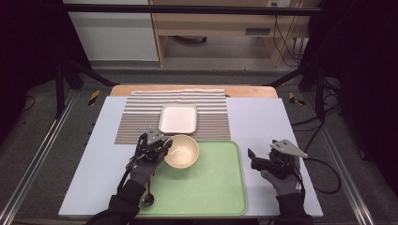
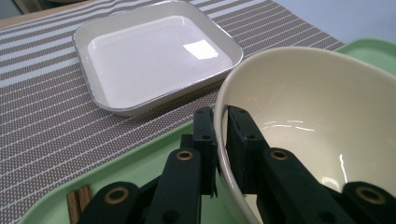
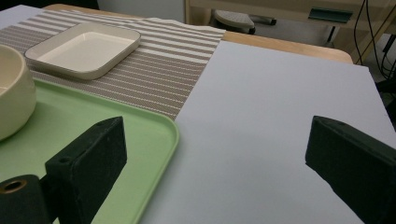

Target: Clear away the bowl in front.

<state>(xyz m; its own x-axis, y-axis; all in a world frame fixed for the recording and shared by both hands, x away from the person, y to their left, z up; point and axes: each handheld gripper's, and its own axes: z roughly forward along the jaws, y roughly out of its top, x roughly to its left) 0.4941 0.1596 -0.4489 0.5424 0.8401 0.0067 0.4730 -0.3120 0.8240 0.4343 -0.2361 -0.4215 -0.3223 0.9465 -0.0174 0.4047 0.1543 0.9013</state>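
A cream bowl (image 1: 182,151) is at the far left corner of the green tray (image 1: 220,187). My left gripper (image 1: 165,146) is shut on the bowl's left rim. In the left gripper view one jaw is inside the bowl (image 2: 317,107) and the other outside, and my left gripper (image 2: 220,116) pinches the wall. I cannot tell whether the bowl rests on the tray (image 2: 140,163). My right gripper (image 1: 252,159) hovers open just right of the tray. In the right gripper view my right gripper (image 3: 215,140) has nothing between its jaws, and the bowl (image 3: 14,88) shows at the left.
A white square dish (image 1: 178,118) sits on the striped placemat (image 1: 141,117) just beyond the tray. A spoon (image 1: 148,199) lies near the tray's near left corner, and brown chopsticks (image 2: 77,203) lie on the tray below my left gripper. A pale sheet (image 1: 263,122) covers the table.
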